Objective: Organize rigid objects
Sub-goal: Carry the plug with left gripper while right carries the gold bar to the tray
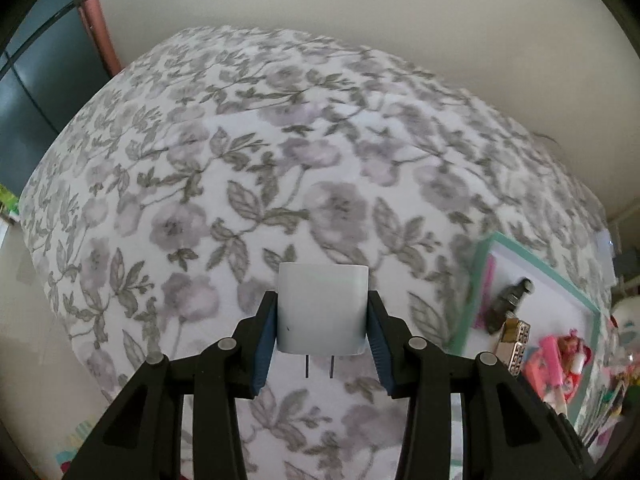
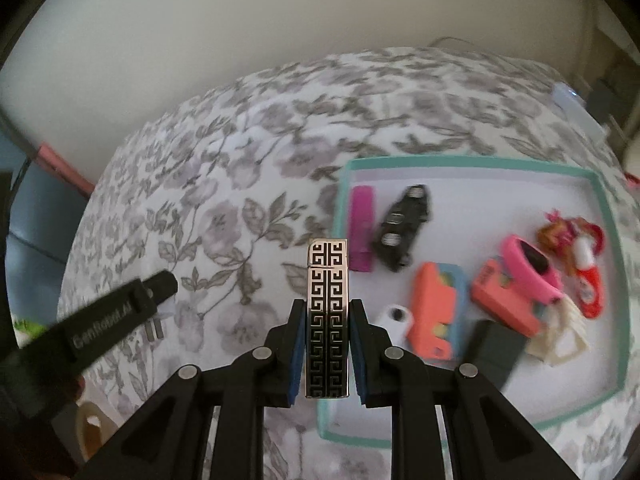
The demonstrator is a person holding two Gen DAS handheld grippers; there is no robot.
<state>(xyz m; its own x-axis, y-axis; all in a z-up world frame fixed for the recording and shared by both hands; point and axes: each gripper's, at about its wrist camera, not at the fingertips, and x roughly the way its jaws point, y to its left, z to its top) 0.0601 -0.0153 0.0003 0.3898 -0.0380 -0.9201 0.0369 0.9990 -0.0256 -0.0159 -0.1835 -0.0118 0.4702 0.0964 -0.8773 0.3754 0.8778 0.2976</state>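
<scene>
A floral bedspread (image 1: 248, 152), soft and printed with grey leaves and pale mauve flowers, fills both views; a plain cream wall (image 1: 360, 12) runs along the top of the frames. In the right wrist view the other gripper's black finger crosses the lower left, two metal prongs showing beneath it.

A shallow box with a teal rim (image 2: 472, 161) and white floor sits at the right of that view. Inside lie a magenta bar (image 2: 362, 226), a black toy car (image 2: 402, 230), two coral-orange pieces, a pink oval gadget (image 2: 530, 266), a small red-and-orange doll (image 2: 576, 240), a dark block (image 2: 494, 346) and a white tag (image 2: 394, 316). The same box shows at the right edge of the left wrist view.

The left gripper (image 1: 323, 320) has its jaws part open and clamped on a smooth white plug adapter (image 1: 322, 306), low centre, prongs pointing toward the camera, above the bedspread.

The right gripper (image 2: 327, 334) has its jaws pressed narrow on a slim metal lighter (image 2: 327, 320) with a black key pattern, standing upright at frame centre, just left of the box.
</scene>
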